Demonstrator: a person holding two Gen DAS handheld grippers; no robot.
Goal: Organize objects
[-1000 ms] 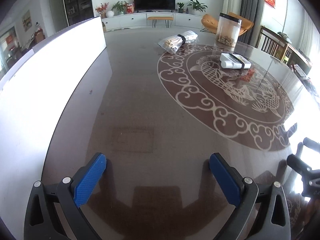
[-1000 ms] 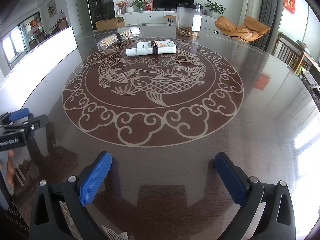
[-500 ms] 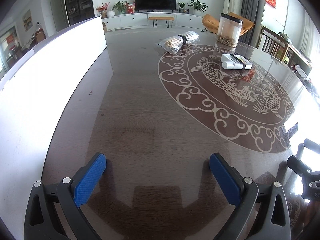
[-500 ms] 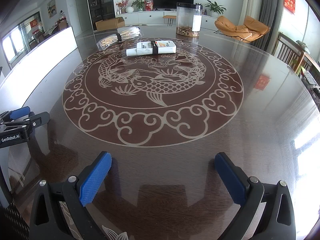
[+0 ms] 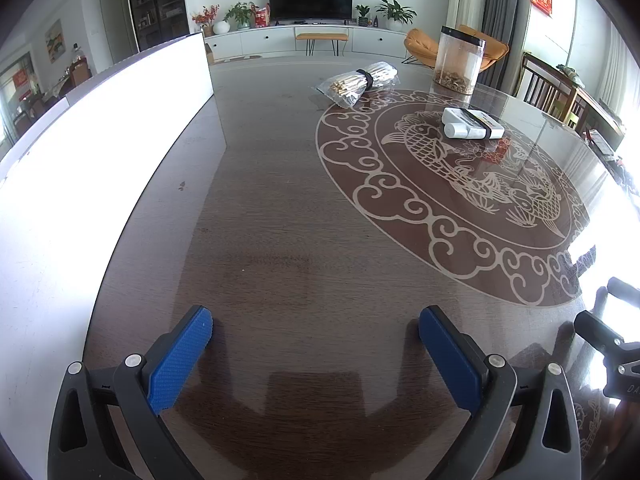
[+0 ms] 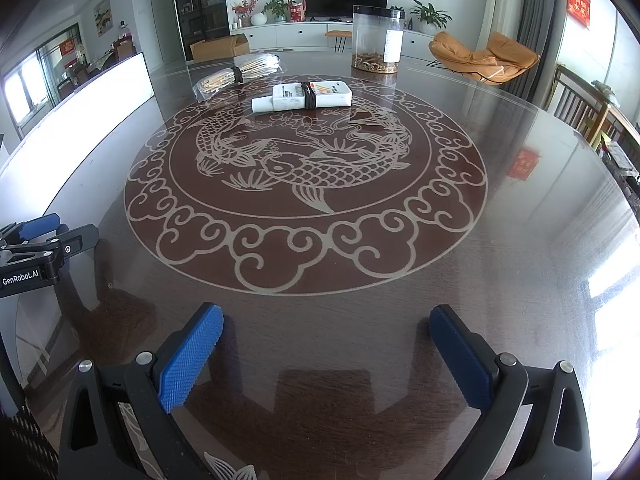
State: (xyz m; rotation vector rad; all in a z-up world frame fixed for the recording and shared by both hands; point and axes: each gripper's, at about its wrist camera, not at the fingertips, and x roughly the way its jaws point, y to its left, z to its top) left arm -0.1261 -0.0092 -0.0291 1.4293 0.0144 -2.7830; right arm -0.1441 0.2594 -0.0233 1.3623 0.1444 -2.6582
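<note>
I held both tongs spread and empty over the near edge of the table (image 6: 520,240), with nothing between the blue pads of the left gripper (image 5: 316,330) or the right gripper (image 6: 326,326). Taking the fish medallion (image 6: 304,168) as the landmark, the banded white bundle (image 6: 306,96) lay on its far rim, the bagged sticks (image 6: 240,74) just beyond that rim to the left, and the clear jar (image 6: 376,40) stood upright past it at the back. The three sat near one another but apart. By my reading, the organizing had barely begun: no item was gripped, all were well beyond my grippers, and every move was still left to make.
</note>
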